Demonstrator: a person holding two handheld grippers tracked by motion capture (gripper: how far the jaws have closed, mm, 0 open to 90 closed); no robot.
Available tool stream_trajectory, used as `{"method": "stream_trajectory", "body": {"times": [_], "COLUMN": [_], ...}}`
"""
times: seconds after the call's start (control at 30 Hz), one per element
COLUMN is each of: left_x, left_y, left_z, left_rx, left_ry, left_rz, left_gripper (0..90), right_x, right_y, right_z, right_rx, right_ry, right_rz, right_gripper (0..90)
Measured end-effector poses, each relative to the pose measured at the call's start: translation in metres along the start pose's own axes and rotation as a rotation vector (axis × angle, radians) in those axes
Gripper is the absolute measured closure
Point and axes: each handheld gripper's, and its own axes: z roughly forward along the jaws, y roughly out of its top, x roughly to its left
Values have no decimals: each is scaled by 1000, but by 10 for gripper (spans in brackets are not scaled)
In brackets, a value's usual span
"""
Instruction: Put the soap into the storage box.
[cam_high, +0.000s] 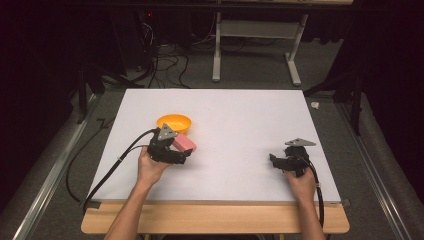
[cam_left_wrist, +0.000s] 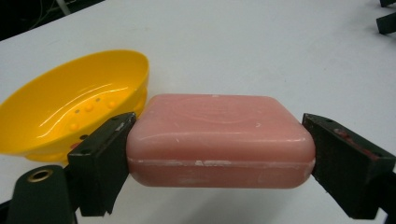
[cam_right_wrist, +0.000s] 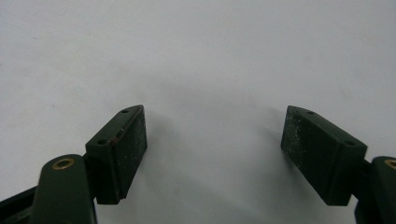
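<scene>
A pink bar of soap (cam_left_wrist: 219, 140) sits clamped between the two black jaws of my left gripper (cam_left_wrist: 219, 149), which is shut on it by its short ends. From above, the soap (cam_high: 184, 143) pokes out of the left gripper (cam_high: 176, 152) just in front of a yellow soap dish (cam_high: 174, 122). In the left gripper view the dish (cam_left_wrist: 70, 107) lies beside the soap's left end, empty, with small bumps inside. My right gripper (cam_high: 279, 161) rests low over the white surface at the right; its jaws stand wide apart with nothing between them (cam_right_wrist: 212, 154).
A white board (cam_high: 240, 115) covers the table, with a wooden edge (cam_high: 215, 217) at the front. Cables trail off the left side (cam_high: 100, 175). A white table frame (cam_high: 255, 45) stands on the floor beyond.
</scene>
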Motion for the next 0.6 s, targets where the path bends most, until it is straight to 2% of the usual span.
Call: {"method": "stream_trajectory", "body": {"times": [0.6], "left_x": [8], "left_y": [3], "left_z": [-12], "left_rx": [-10], "left_ry": [29], "left_rz": [-53], "left_gripper": [139], "right_x": [0], "right_y": [0], "right_z": [0], "right_rx": [0], "right_ry": [0], "right_rz": [0], "right_gripper": [230]}}
